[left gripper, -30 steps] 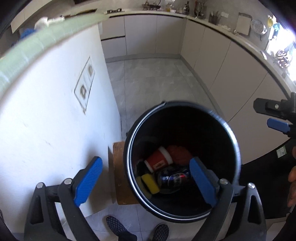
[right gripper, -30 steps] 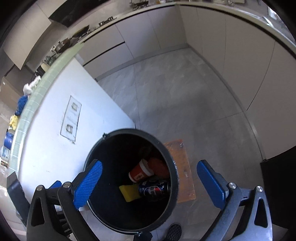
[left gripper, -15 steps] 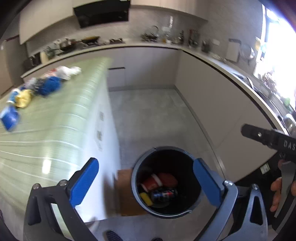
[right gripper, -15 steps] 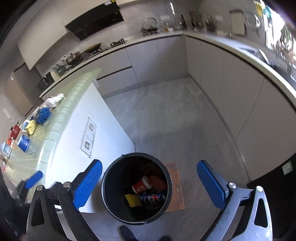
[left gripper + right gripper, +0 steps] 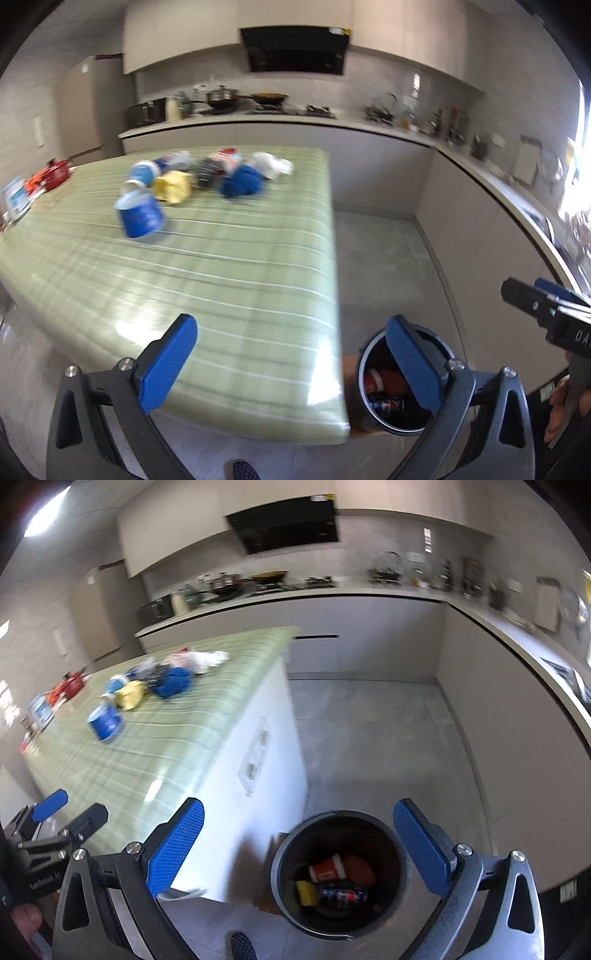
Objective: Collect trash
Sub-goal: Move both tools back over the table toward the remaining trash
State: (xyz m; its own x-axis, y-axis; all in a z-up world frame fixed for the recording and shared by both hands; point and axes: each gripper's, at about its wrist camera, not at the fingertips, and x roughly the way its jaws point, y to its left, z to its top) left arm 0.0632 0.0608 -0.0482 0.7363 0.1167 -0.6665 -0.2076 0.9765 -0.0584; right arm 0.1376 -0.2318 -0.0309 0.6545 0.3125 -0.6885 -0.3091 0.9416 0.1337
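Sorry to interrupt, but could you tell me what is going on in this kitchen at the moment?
A person holds a two-finger gripper in each hand, collecting trash. The left gripper and right gripper both have open, empty jaws. On the floor beside the green-topped table stands a black bin holding a red cup, a can and something yellow. A blue tub and crumpled trash wait on the table.

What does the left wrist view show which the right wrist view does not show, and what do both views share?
Only the left wrist view shows the right gripper from the side. Only the right wrist view shows the white side wall of the island, the yellow item in the bin, and the left gripper. Both show the black bin, the red cup, the can, and the green countertop with its pile of trash.
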